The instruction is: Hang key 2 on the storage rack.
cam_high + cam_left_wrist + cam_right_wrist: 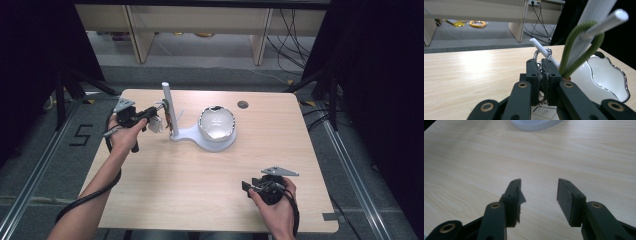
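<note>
left gripper [541,75] clamped on a metal ring at the white stand, right gripper [539,195] open over bare table.

the left gripper's jaws are pressed together on a small silver ring [541,53] that hangs from a green cord [574,50]; the cord loops over a thin white peg [606,23] sticking out of the stand's upright post [167,107]. in the high view the left gripper [150,116] sits just beside that post, near the table's far left. the stand's white base [200,137] carries a shiny wavy-edged bowl [216,122]. the right gripper [248,187], held near the front right edge of the wooden table [200,180], has its jaws spread with nothing between them, well apart from the stand.
</note>
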Action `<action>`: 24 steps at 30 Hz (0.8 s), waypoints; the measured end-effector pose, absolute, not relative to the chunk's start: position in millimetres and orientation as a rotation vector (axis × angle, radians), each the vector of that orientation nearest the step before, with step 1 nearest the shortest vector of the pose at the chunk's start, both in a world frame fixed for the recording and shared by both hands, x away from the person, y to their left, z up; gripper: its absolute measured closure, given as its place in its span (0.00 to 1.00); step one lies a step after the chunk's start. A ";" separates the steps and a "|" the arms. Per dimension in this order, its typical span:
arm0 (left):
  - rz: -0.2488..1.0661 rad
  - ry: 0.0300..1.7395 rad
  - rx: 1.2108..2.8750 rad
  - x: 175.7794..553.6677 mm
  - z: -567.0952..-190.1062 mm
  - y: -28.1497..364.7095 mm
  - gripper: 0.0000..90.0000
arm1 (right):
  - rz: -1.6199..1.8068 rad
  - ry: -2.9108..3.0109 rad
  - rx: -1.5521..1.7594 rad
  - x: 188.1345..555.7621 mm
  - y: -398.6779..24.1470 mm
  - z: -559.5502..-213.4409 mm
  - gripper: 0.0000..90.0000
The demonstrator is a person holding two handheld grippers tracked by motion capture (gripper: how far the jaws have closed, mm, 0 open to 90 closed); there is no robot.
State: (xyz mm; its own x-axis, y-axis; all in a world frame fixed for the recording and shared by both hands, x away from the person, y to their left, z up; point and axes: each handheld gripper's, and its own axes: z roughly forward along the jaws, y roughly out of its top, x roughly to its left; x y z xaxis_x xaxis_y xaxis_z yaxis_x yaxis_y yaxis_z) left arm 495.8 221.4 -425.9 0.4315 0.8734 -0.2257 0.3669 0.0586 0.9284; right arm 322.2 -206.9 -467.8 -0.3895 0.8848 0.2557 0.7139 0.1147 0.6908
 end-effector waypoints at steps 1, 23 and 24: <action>0.552 1.136 1.541 495.4 -426.8 220.1 0.94 | 1.153 2.175 1.589 322.1 -207.0 -467.8 0.61; 0.567 1.144 1.576 495.3 -432.1 223.4 0.87 | 1.146 2.175 1.582 322.5 -207.4 -468.3 0.61; 0.566 1.142 1.576 494.6 -431.5 225.0 0.86 | 1.133 2.175 1.598 321.5 -206.9 -467.2 0.61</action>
